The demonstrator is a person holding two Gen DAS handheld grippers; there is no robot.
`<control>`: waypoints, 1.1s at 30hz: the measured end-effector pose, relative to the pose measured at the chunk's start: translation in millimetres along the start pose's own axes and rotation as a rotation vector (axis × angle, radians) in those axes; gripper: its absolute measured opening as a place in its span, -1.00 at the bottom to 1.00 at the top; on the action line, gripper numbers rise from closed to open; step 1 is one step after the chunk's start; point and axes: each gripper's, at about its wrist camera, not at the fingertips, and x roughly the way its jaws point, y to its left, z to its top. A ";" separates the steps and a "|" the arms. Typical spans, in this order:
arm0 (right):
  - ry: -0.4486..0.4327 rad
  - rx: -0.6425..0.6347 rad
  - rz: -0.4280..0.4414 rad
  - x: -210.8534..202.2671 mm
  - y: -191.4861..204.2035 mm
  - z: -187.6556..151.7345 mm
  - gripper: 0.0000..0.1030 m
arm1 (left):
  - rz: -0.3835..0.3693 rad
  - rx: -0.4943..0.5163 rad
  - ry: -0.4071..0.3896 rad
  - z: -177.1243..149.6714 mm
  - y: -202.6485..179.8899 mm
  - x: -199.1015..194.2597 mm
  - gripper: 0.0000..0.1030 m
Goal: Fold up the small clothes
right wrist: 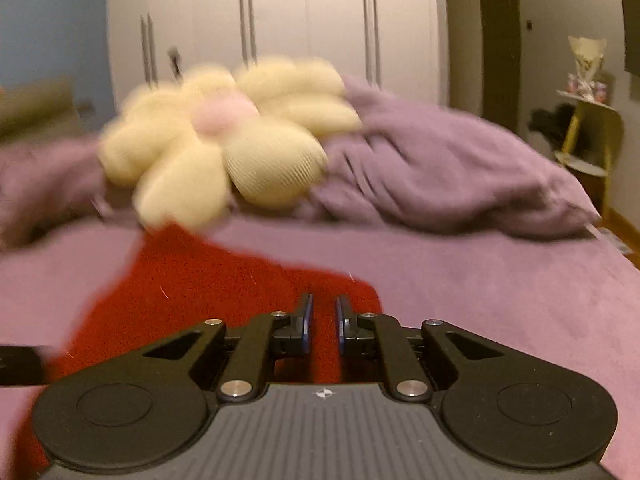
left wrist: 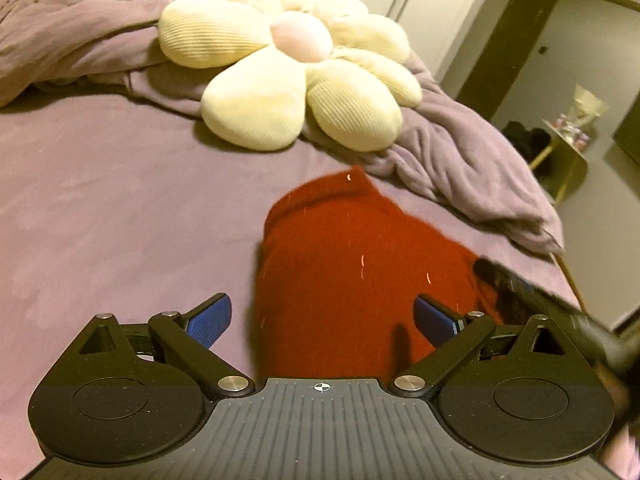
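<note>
A red knit garment [left wrist: 352, 272] lies on the purple bed sheet [left wrist: 100, 200], its far end folded to a point. My left gripper [left wrist: 323, 320] hovers over its near part, open wide; the blue pads [left wrist: 210, 320] stand apart with the cloth below them, not pinched. The right gripper [left wrist: 486, 270] comes in blurred from the right onto the garment's right edge. In the right wrist view the right gripper [right wrist: 324, 316] has its jaws nearly together, and the red garment [right wrist: 208, 280] fills the narrow gap between them.
A cream flower cushion [left wrist: 288, 64] with a pink centre rests on a bunched purple blanket [left wrist: 460, 168] at the far side of the bed. The bed's edge runs down the right. Beyond it stand a yellow chair [right wrist: 592, 140] and white wardrobe doors [right wrist: 280, 20].
</note>
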 end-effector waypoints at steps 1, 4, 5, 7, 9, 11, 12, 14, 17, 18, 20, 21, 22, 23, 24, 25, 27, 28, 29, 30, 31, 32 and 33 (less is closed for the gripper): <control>0.022 -0.023 0.002 4.9 2.8 -3.5 -0.73 | 0.026 -0.002 -0.002 4.7 -3.4 9.2 0.95; 0.055 -0.066 -0.027 19.9 2.1 -21.4 -0.73 | 0.083 0.032 0.031 10.1 -13.3 38.0 0.96; 0.047 -0.063 -0.035 21.1 0.4 -25.0 -0.73 | 0.081 0.040 0.034 10.1 -16.5 45.3 0.97; 0.049 -0.056 -0.030 22.9 -1.1 -25.3 -0.72 | 0.091 0.087 0.033 9.8 -25.5 55.8 0.98; 0.053 -0.066 -0.034 28.9 -2.0 -23.9 -0.72 | 0.124 0.159 0.032 9.4 -36.0 64.3 0.98; 0.051 -0.069 -0.033 34.0 -3.1 -25.3 -0.72 | 0.146 0.196 0.048 10.0 -40.1 73.0 1.00; 0.047 -0.063 -0.030 34.4 -5.1 -27.5 -0.71 | 0.151 0.194 0.056 10.6 -39.9 76.7 1.00; 0.038 -0.045 -0.024 37.2 -8.3 -30.5 -0.71 | 0.160 0.182 0.064 10.8 -38.8 83.9 1.00; 0.023 -0.035 -0.024 38.2 -9.4 -34.3 -0.70 | 0.168 0.164 0.060 6.3 -37.1 93.2 1.00; 0.017 -0.038 -0.026 38.6 -8.9 -34.7 -0.70 | 0.169 0.154 0.056 4.4 -36.1 95.6 1.00; 0.006 -0.041 -0.032 38.6 -8.1 -37.2 -0.70 | 0.177 0.150 0.047 2.3 -35.8 98.2 1.00; 0.002 -0.040 -0.034 39.2 -8.1 -38.2 -0.70 | 0.182 0.154 0.043 2.0 -36.8 98.6 1.00; 0.000 -0.038 -0.037 39.7 -8.4 -38.2 -0.70 | 0.189 0.167 0.036 1.0 -38.2 99.1 1.00; -0.001 -0.038 -0.039 40.5 -8.2 -38.2 -0.69 | 0.197 0.179 0.032 1.4 -40.2 100.1 1.00; 0.002 -0.039 -0.042 41.2 -7.9 -37.7 -0.69 | 0.203 0.187 0.031 1.2 -41.2 100.3 1.00; 0.004 -0.043 -0.045 41.5 -7.0 -37.4 -0.69 | 0.204 0.189 0.030 1.3 -41.2 99.7 1.00; 0.010 -0.054 -0.048 40.4 -5.2 -35.8 -0.69 | 0.190 0.184 0.030 1.5 -39.4 92.5 1.00; 0.017 -0.053 -0.039 38.5 -6.0 -34.4 -0.69 | 0.173 0.183 0.029 1.0 -37.5 86.4 1.00; 0.033 -0.040 -0.018 35.1 -9.2 -31.4 -0.68 | 0.140 0.184 0.033 -0.9 -33.8 74.1 1.00; 0.051 -0.013 0.008 29.9 -14.5 -27.4 -0.66 | 0.101 0.181 0.032 -5.4 -30.1 61.2 1.00; 0.069 0.028 0.037 19.7 -22.3 -23.2 -0.61 | 0.062 0.176 0.030 -12.2 -25.0 46.9 1.00; 0.081 0.067 0.063 5.5 -30.8 -21.9 -0.42 | 0.029 0.170 0.028 -21.2 -19.7 31.9 1.00; 0.087 0.105 0.078 -8.9 -38.7 -24.2 -0.21 | -0.007 0.158 0.018 -34.8 -11.8 12.1 1.00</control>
